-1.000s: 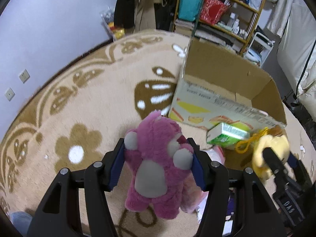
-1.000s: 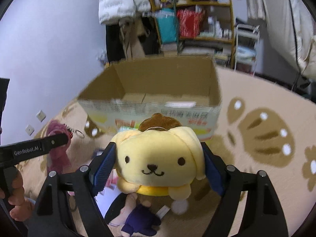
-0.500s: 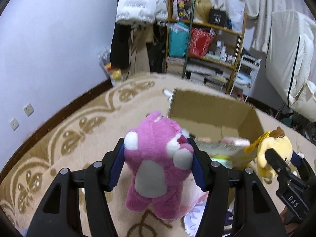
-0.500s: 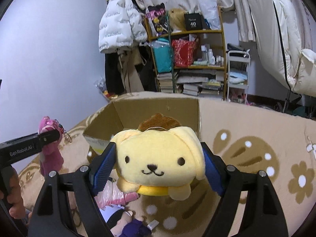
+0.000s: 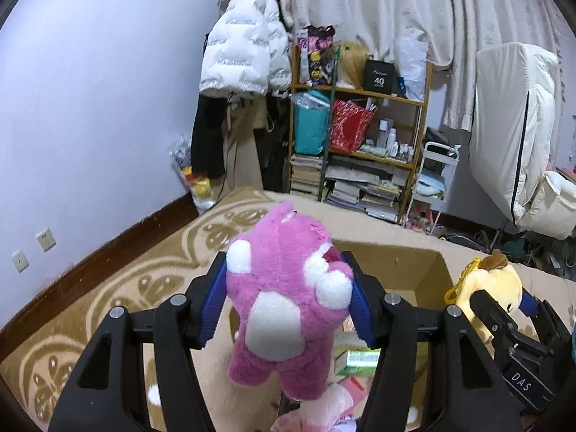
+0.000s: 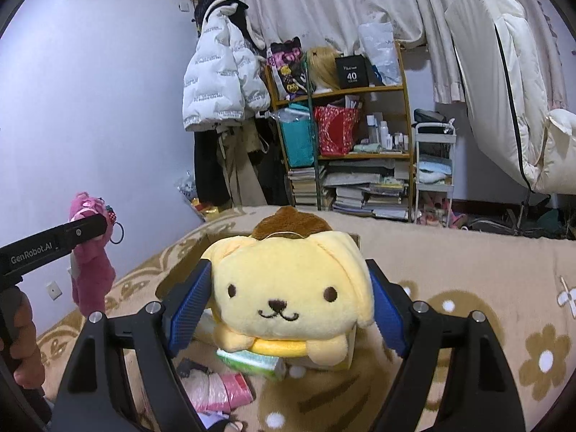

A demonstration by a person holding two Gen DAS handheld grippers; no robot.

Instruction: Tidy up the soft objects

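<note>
My left gripper (image 5: 288,300) is shut on a pink plush bear (image 5: 288,302), its blue pads pressed on the bear's sides; the bear hangs upright above the carpet. My right gripper (image 6: 289,302) is shut on a yellow plush dog (image 6: 291,288) with a brown cap, held face-on. An open cardboard box (image 5: 396,259) lies on the carpet just behind both toys. In the left wrist view the yellow dog (image 5: 486,288) and the right gripper show at the right edge. The right wrist view has the pink bear (image 6: 90,252) at its left, beside a hand (image 6: 25,345).
A green packet (image 6: 252,361) and pink wrapped items (image 6: 219,392) lie on the beige patterned carpet (image 6: 486,288) below the toys. A cluttered shelf (image 5: 360,144), a hung white jacket (image 5: 244,54) and a covered white rack (image 5: 511,126) stand at the back wall.
Both grippers have risen with their toys and tipped upward, so the box has dropped lower in view and the shelf and curtains now show. Both grips are unchanged.
</note>
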